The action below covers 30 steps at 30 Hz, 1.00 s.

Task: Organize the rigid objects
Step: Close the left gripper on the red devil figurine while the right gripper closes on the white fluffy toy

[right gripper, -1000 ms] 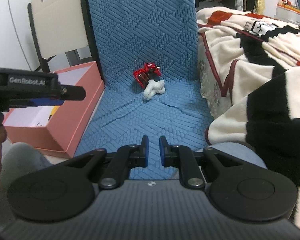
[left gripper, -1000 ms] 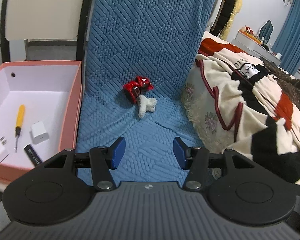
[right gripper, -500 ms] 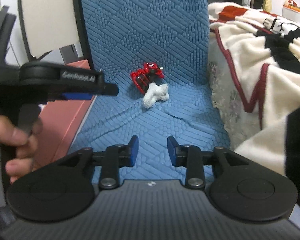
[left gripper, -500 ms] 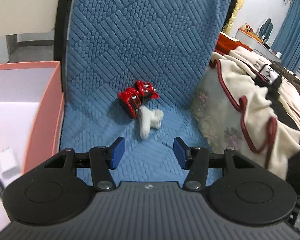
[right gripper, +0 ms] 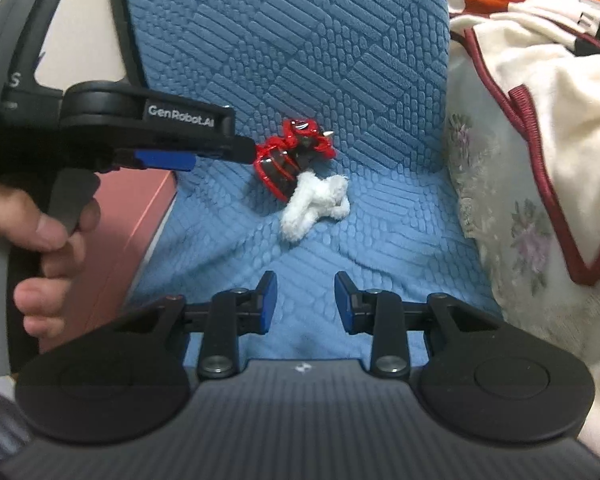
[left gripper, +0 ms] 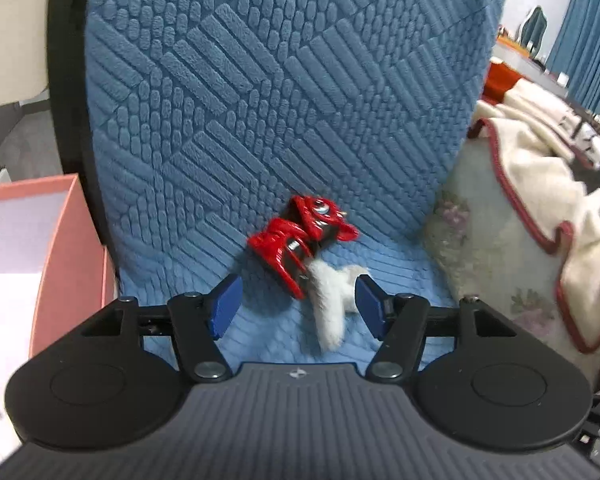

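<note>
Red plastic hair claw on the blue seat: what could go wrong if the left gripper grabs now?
The fluffy white piece touches the red plastic hair claw and lies between the open left gripper pads, so it may be pinched instead. The claw's curved teeth might slip or snag the blue quilted seat cover.

Each view looks forward and downward over its own tongs onto a blue-covered chair seat [left gripper: 260, 340]. The left wrist view sits close to the red hair clip [left gripper: 296, 240]; the right wrist view hangs farther back and to the right, catching the left tongs [right gripper: 244, 150] side-on. Both share clip, seat and backrest
</note>
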Each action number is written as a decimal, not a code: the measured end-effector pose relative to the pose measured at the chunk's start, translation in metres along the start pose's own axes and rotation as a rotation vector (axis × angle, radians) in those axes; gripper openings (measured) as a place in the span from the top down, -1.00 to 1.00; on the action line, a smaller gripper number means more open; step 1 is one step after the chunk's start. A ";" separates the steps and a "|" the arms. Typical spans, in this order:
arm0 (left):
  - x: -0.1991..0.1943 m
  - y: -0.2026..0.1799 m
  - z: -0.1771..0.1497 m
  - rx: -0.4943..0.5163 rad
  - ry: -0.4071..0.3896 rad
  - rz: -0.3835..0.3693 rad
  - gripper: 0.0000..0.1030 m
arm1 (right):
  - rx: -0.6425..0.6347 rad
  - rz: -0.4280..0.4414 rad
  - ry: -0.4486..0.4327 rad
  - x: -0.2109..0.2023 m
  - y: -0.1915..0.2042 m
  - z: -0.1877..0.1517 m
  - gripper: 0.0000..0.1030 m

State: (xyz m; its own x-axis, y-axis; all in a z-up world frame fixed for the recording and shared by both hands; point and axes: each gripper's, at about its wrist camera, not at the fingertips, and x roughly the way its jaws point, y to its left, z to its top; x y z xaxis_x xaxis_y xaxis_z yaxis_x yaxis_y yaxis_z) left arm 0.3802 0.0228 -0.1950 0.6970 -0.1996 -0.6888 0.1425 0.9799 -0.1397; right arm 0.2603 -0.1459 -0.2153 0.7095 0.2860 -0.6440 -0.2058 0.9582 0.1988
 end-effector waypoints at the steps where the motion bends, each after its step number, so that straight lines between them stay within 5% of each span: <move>1: 0.005 0.001 0.003 0.005 0.008 0.000 -0.32 | 0.009 -0.005 0.007 0.007 -0.002 0.003 0.10; 6: 0.025 0.003 0.018 0.060 0.008 -0.011 -0.32 | -0.012 -0.013 0.011 0.033 -0.005 0.018 0.07; 10: 0.044 0.007 0.029 0.081 0.021 -0.026 -0.32 | -0.018 0.003 0.003 0.056 -0.007 0.032 -0.42; 26: 0.095 0.016 0.045 0.127 0.101 -0.113 -0.34 | -0.071 -0.024 0.049 0.138 -0.001 0.063 -0.40; 30: 0.103 0.013 0.045 0.140 0.109 -0.122 -0.35 | -0.072 -0.027 0.069 0.145 -0.003 0.061 -0.26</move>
State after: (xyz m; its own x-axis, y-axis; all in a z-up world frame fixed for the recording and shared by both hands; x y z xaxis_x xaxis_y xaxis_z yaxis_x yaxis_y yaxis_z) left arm 0.4851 0.0146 -0.2356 0.5897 -0.3084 -0.7464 0.3234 0.9371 -0.1317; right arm 0.4043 -0.1079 -0.2641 0.6677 0.2579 -0.6983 -0.2371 0.9629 0.1289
